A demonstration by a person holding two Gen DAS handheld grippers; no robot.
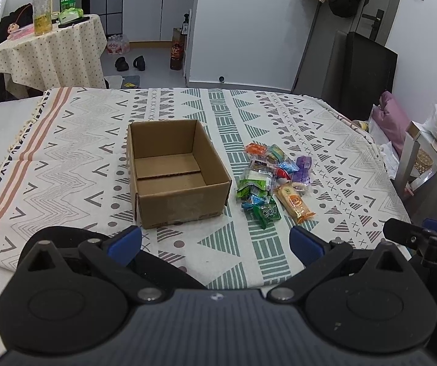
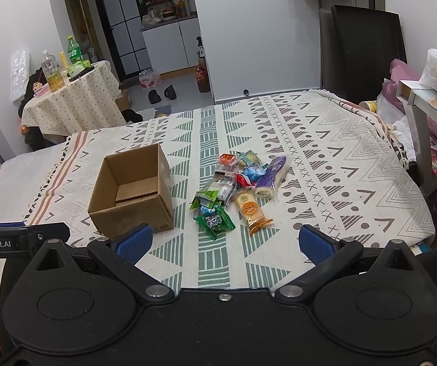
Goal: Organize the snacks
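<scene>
Cloth: patterned spread (image 1: pixel 75 152) with zigzags, triangles and green stripes, covering a flat surface; salmon stripes run along its left side.
Box: open cardboard box (image 1: pixel 169 196) sitting left of centre on the cloth, flaps down, nothing visible inside; in the right wrist view it (image 2: pixel 127 213) lies just beyond the left blue pad.
Snacks: loose pile of wrapped snacks (image 1: pixel 272 180) on the cloth just right of the box, not touching it as far as can be told; none are in the box.
Pile details: dark green packet (image 2: pixel 215 222) at the near edge, long orange-ended packet (image 2: pixel 250 210) beside it to the right, purple packet (image 2: pixel 270 172) at the far right, small orange packet (image 2: pixel 227 159) at the back.
Left gripper: left gripper (image 1: pixel 215 244) low over the near edge of the cloth, jaws spread wide, nothing between the blue pads (image 1: pixel 125 244).
Right gripper: right gripper (image 2: pixel 224 242) likewise spread wide and holding nothing, facing the snack pile; its tip shows at the right edge of the left wrist view.
Hands: fingers show at the frame edges.
</scene>
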